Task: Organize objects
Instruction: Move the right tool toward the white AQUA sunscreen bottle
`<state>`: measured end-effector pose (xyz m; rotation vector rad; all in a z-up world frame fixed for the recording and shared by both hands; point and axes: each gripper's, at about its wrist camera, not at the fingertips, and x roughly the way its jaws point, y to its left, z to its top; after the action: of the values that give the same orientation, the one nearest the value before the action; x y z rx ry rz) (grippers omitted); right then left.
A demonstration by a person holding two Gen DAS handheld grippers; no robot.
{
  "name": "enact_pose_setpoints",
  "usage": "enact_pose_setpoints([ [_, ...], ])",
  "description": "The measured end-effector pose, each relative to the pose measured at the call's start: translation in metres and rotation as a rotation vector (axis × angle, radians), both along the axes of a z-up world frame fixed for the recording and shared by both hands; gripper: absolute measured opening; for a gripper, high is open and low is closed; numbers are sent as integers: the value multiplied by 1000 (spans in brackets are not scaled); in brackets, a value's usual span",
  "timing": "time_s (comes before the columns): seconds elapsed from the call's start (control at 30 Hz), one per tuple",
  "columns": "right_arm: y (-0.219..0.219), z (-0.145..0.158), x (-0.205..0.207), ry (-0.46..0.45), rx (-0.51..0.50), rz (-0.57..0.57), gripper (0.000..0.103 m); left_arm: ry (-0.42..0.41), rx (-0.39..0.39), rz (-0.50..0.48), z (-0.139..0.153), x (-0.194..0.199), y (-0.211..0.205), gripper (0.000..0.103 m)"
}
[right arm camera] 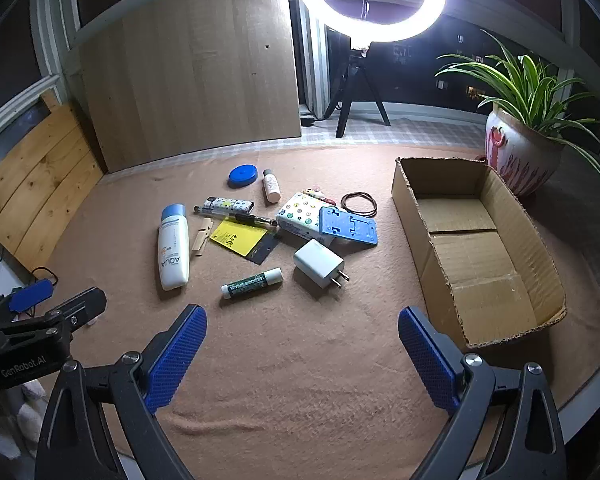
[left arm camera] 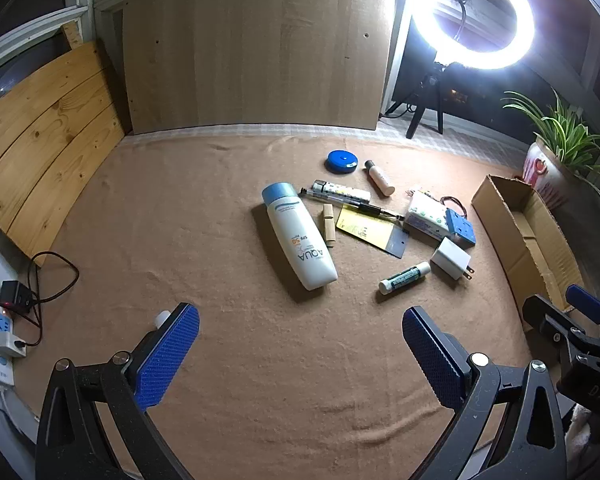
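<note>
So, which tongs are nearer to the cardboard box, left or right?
Right. The right tongs hang open just beside the cardboard box, at its near corner. The left tongs, also open, are farther away, beyond the right ones.

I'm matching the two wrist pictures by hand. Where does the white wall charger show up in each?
Left wrist: white wall charger right of centre, prongs toward the cardboard box.
Right wrist: charger near centre, left of the box.
Shared landmark: the green-labelled tube lying just left of the charger.
</note>
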<state>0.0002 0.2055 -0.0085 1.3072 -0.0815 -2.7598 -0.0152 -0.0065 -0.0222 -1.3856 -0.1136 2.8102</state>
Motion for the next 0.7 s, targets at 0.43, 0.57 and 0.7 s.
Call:
enact_pose_setpoints([
  [0.43,6,-3,-8,-7,-5,-1,95,-5,-5,1,-4,-8,3,103],
  [0.57,6,-3,-9,-7,-5,-2,95,-10,-7,3,-5,-10,2,103],
  [0.7,8,-4,-10,-8,-9,-2,95,-10,-7,3,-6,-11,2,103],
])
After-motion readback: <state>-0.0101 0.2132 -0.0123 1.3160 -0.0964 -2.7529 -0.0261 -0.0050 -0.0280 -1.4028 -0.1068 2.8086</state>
